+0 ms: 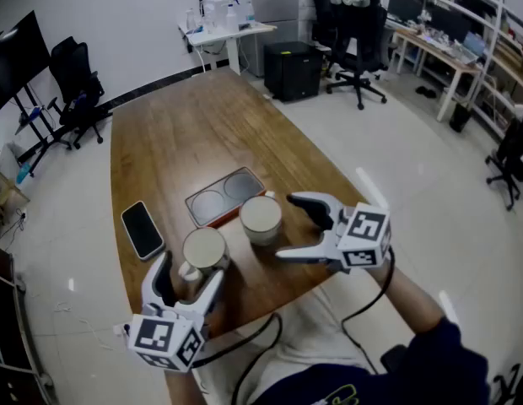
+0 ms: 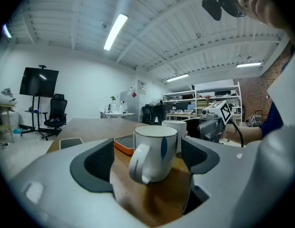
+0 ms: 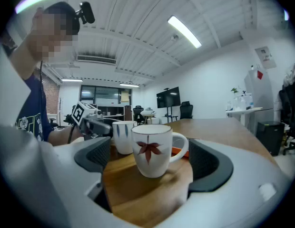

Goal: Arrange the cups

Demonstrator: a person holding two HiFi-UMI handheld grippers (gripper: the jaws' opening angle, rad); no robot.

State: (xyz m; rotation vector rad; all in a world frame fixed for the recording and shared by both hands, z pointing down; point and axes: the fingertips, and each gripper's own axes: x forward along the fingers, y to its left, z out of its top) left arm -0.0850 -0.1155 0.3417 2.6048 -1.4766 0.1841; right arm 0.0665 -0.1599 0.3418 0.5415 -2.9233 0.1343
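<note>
Red-leaf cup [image 3: 154,151] and blue-streak cup [image 2: 157,151] — both white, handled.

The left gripper [image 1: 191,268] points forward, tipped slightly down. The right gripper [image 1: 287,226] reaches in from the right, aimed leftward. Both sets of jaws are spread wide, pads pressing on nothing.

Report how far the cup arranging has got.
Nothing looks done: both hollows of the orange tray sit empty. In hand: the left gripper stands open around the blue-marked cup, the right gripper open around the red-leaf cup, both on the table. Left: gripping and placing both, probably on the tray.
</note>
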